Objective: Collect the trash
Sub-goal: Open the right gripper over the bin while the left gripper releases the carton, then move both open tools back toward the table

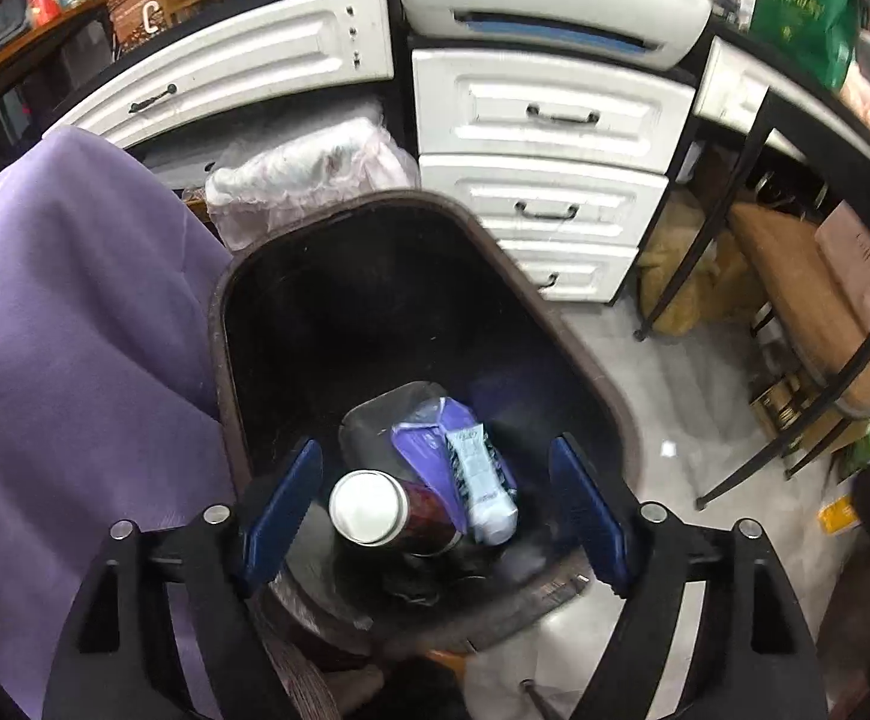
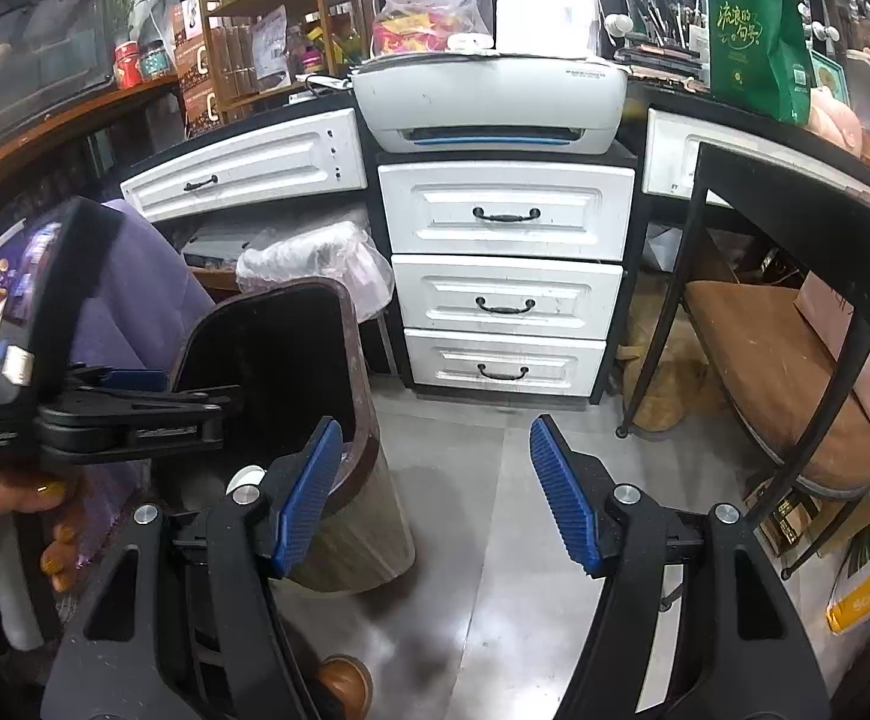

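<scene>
Left wrist view: the left hand-held gripper (image 1: 435, 507) gapes empty above the dark plastic trash bin (image 1: 555, 306), where a white-capped dark can (image 1: 384, 510) lies between its spread fingers; the right hand-held gripper (image 2: 432, 498) is open too.

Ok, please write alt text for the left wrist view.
The open left gripper hangs over a dark trash bin holding a white-capped can and a pale blue tube. White drawers stand behind.
</scene>
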